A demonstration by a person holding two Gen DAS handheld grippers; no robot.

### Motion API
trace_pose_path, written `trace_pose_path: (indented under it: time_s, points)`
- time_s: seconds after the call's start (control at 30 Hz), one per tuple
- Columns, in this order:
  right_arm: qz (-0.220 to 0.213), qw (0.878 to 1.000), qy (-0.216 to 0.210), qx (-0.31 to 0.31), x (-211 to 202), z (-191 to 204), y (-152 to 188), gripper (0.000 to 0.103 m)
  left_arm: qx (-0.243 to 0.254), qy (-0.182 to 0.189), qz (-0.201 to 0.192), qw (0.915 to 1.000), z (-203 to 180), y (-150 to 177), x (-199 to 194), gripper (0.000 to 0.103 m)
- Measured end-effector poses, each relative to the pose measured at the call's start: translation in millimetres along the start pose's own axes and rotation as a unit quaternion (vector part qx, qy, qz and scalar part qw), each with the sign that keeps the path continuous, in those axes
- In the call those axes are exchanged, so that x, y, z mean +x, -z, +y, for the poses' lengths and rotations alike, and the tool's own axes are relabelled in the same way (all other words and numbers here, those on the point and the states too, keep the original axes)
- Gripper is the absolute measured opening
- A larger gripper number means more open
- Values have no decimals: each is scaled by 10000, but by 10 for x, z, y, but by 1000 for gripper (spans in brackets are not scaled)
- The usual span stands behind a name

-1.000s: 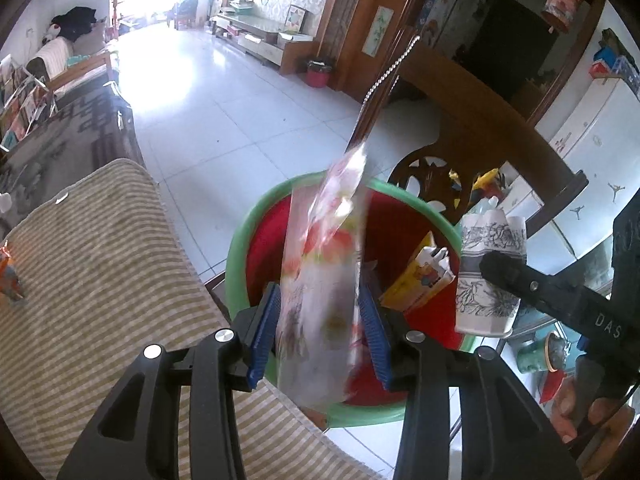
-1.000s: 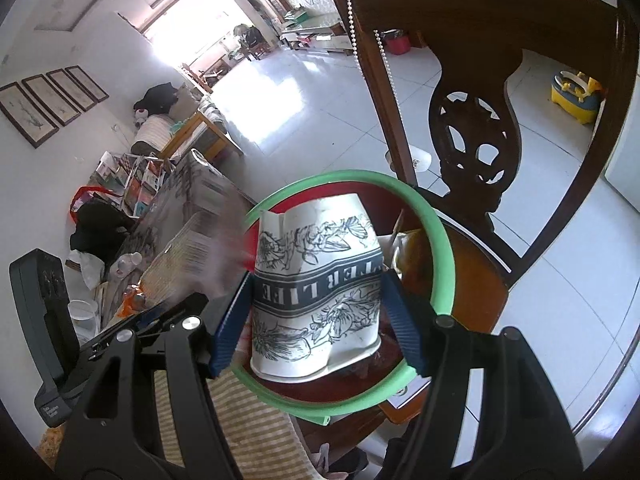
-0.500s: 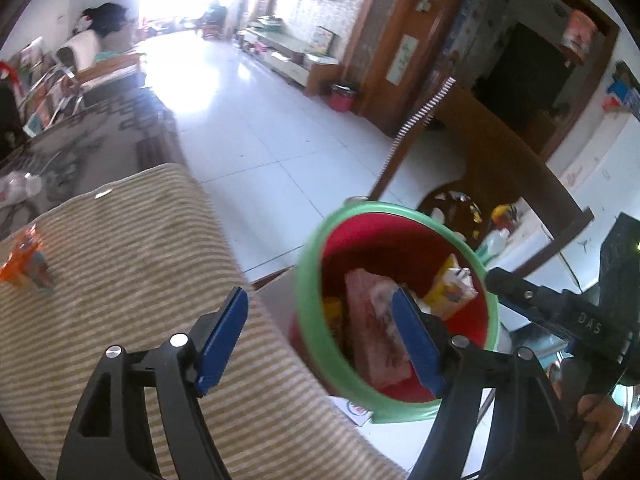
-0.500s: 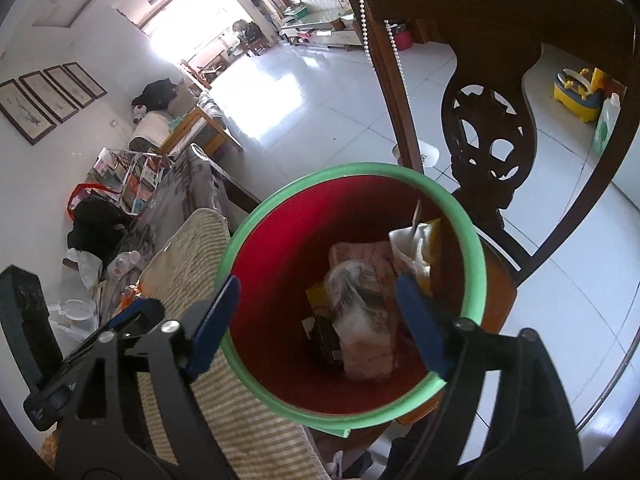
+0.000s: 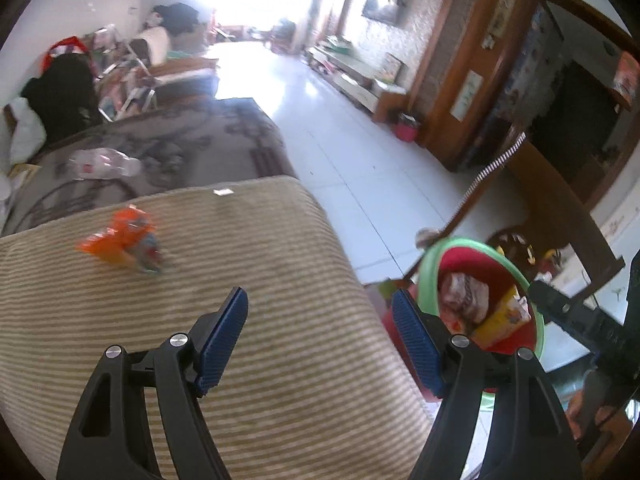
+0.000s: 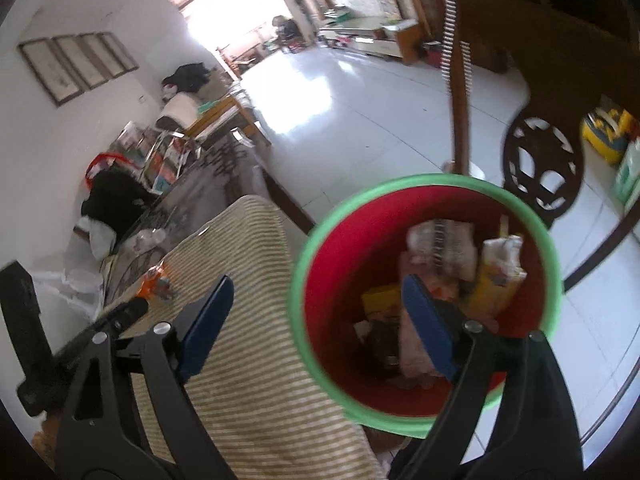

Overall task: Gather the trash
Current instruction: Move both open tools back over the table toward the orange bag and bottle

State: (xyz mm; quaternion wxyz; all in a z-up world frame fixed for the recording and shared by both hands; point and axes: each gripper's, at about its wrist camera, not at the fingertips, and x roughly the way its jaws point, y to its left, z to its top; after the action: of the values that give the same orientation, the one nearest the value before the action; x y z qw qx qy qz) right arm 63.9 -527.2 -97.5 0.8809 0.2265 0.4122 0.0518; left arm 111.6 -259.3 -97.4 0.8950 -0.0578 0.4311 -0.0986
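A red bin with a green rim (image 6: pixel 320 240) stands beside the striped cloth-covered table and holds several wrappers, a carton and a crumpled cup; it also shows in the left wrist view (image 5: pixel 428 264). An orange snack wrapper (image 5: pixel 124 244) lies on the striped cloth (image 5: pixel 240 280), ahead and left of my left gripper (image 5: pixel 320 340), which is open and empty over the cloth's right edge. The wrapper shows small in the right wrist view (image 6: pixel 154 280). My right gripper (image 6: pixel 320 324) is open and empty, its right finger over the bin, its left over the cloth.
A dark wooden chair (image 6: pixel 540 160) stands behind the bin. A crushed clear plastic bottle (image 5: pixel 104 164) lies on the grey patterned surface beyond the cloth. White tiled floor (image 5: pixel 340 140) stretches away. Clutter and a black bag (image 5: pixel 60 92) sit at far left.
Both grippers opened and dropped their loads, the plastic wrapper and the paper cup, into the bin. Both then swung left, away from the bin and towards the table.
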Motion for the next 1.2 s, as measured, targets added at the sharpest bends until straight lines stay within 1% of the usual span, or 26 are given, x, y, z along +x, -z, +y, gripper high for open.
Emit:
trace_pose_path:
  time_s: [0.3,0.47,0.6,0.8,0.97,1.07,1.2]
  points:
    - [176,9986,-200,-449,233,847,188,85,75,-223,-319,9992,568,23,-346,73]
    - [211,9978,-219,-583,325,1277,348,85,-11,-246,-358,9991,1011,22,-454,73]
    - [248,9979,-214,-558,421,1582,503,85,-47,-238,-345,9991,1349,38,-505,73]
    - [369,9974,-216,-581,593,2000,720,85,-101,-246,-288,9992,1862,92,-569,73]
    - [439,9959,-208,-757,690,2307,846,85,-218,-280,-270,9990,2196,137,-630,73]
    - [487,9949,-201,-863,749,2482,903,85,-296,-339,-299,9985,2387,154,-666,73]
    - [540,9921,-204,-1118,821,2688,916,85,-396,-502,-437,9970,2685,121,-762,73]
